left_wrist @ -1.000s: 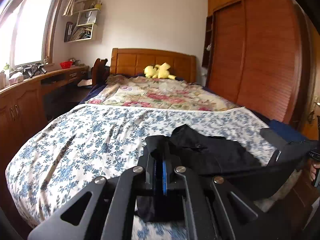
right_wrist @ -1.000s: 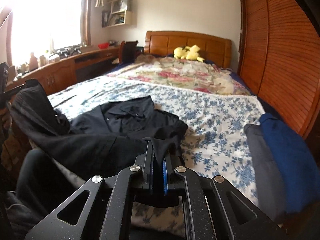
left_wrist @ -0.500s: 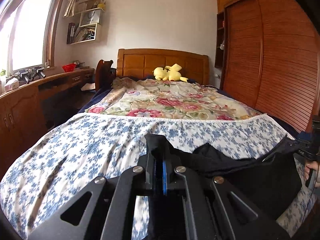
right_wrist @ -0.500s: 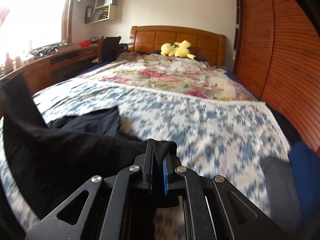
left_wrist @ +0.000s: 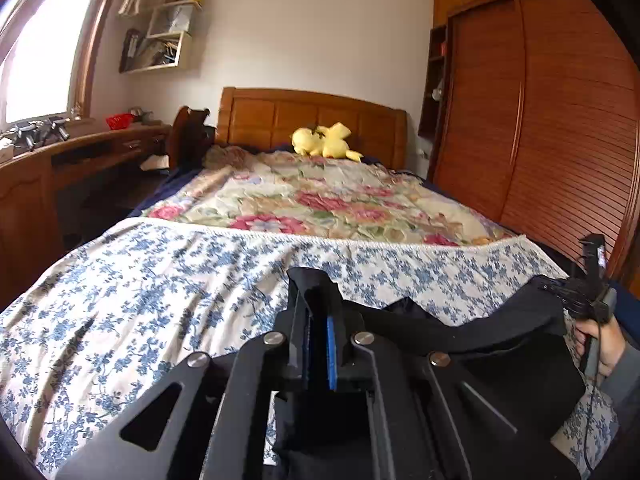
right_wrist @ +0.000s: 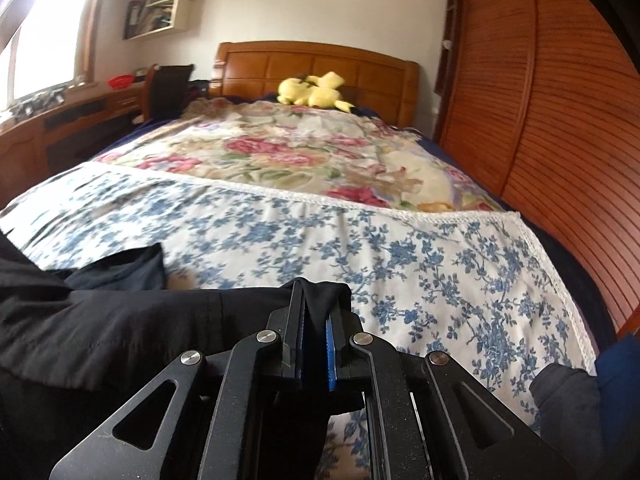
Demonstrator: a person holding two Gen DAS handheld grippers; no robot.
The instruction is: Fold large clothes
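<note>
Left wrist view: at bottom centre, the left gripper (left_wrist: 318, 344) clamped tight on a fold of the black garment (left_wrist: 472, 332), cloth bunched up over the blue-lined pads. From there the dark fabric stretched toward the lower right of the frame, lying over the near end of the blue-flowered bedspread (left_wrist: 160, 280). At the right edge, the right gripper (left_wrist: 588, 300) seen from the side, biting the far end of the same fabric, with the person's hand (left_wrist: 600, 340) wrapped round its handle. Higher up, a pink floral quilt (left_wrist: 320, 204), a yellow plush toy (left_wrist: 324, 142) against the wooden headboard (left_wrist: 312, 116) — slatted wardrobe doors (left_wrist: 540, 120) filling the right side.

Right wrist view: at bottom centre, the right gripper (right_wrist: 316, 344) closed on an edge of the black garment (right_wrist: 120, 320), a tuft of cloth poking up between the pads. Rest of the garment spread across the lower left of the frame, over the bedspread (right_wrist: 400, 248). In the lower right corner, a grey piece (right_wrist: 564, 396) and a blue piece (right_wrist: 620, 364) of fabric side by side.
</note>
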